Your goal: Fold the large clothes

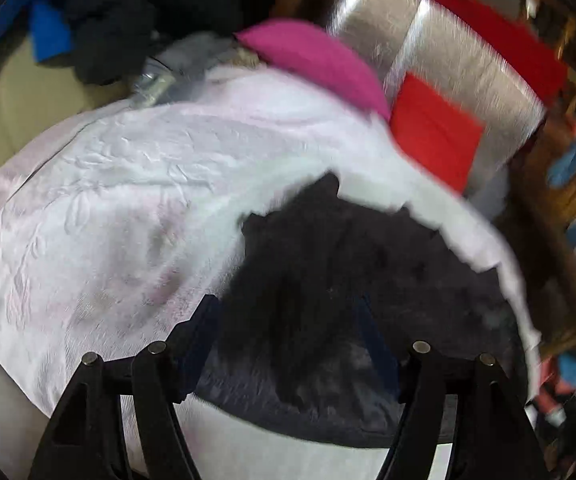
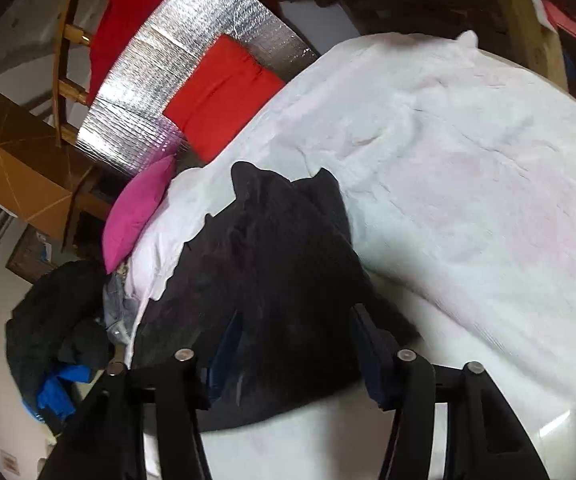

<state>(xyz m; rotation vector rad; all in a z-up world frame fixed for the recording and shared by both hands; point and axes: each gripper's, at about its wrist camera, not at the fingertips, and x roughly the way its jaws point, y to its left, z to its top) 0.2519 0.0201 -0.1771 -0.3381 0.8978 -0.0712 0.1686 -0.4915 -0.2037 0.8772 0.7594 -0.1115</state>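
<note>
Black knit garment (image 1: pixel 328 272) lies bunched on the white embossed bedspread (image 1: pixel 108 208), near its edge. Left gripper (image 1: pixel 288 320) and right gripper (image 2: pixel 292 328) both have 2 fingers spread wide, dark cloth between them; grip unclear. Magenta pillow (image 2: pixel 136 208) beyond.

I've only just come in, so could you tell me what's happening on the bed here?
A person is working with handheld tongs in each hand on a dark garment that lies bunched on a white bedspread. Both the left tongs and the right tongs stand open with the dark fabric between their fingers, so neither has a firm grip. A pink pillow and a folded red cloth sit at the bed's edge.
</note>
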